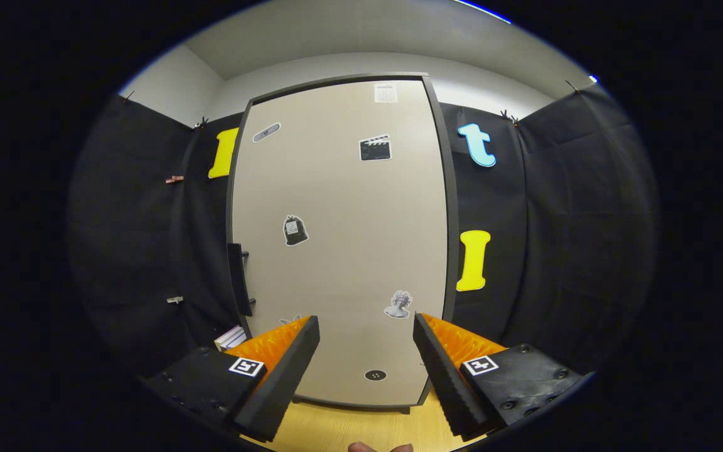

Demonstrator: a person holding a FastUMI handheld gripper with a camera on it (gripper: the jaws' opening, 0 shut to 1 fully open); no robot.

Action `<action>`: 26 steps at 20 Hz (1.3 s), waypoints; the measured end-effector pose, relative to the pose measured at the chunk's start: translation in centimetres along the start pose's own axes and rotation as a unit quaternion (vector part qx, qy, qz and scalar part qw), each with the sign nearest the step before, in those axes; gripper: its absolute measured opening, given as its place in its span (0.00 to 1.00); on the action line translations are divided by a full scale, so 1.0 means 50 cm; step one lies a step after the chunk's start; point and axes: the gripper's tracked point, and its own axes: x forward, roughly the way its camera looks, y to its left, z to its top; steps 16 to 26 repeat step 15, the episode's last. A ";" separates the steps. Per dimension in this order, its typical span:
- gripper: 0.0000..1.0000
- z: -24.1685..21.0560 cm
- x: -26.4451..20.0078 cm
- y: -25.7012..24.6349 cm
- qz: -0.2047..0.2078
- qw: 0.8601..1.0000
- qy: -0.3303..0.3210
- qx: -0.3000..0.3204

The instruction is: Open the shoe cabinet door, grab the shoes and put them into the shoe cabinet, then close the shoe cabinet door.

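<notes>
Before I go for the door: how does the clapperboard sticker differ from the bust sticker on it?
The clapperboard sticker is dark and boxy; the bust sticker is pale grey with a curved outline. The clapperboard sits high on the cabinet door, far beyond the open gripper; the bust sits low, just above its right finger. Both lie flat on the closed door, right of its middle, away from the handle at its left edge.

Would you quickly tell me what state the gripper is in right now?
Gripper: open, holding nothing, its fingers spread apart and pointed at the closed shoe cabinet door ahead.
</notes>
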 end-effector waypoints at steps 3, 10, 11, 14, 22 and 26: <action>0.98 0.146 -0.023 -0.208 -0.047 0.988 -0.145 0.017; 0.98 -0.229 -0.044 -0.736 -0.013 0.959 -0.209 -0.194; 0.98 -0.333 -0.034 -0.810 -0.019 0.973 -0.157 -0.167; 0.98 -0.542 -0.001 -0.998 -0.062 0.989 -0.074 -0.111; 0.98 -0.595 0.001 -1.030 -0.064 0.991 -0.052 -0.106; 0.98 -0.595 0.001 -1.030 -0.064 0.991 -0.052 -0.106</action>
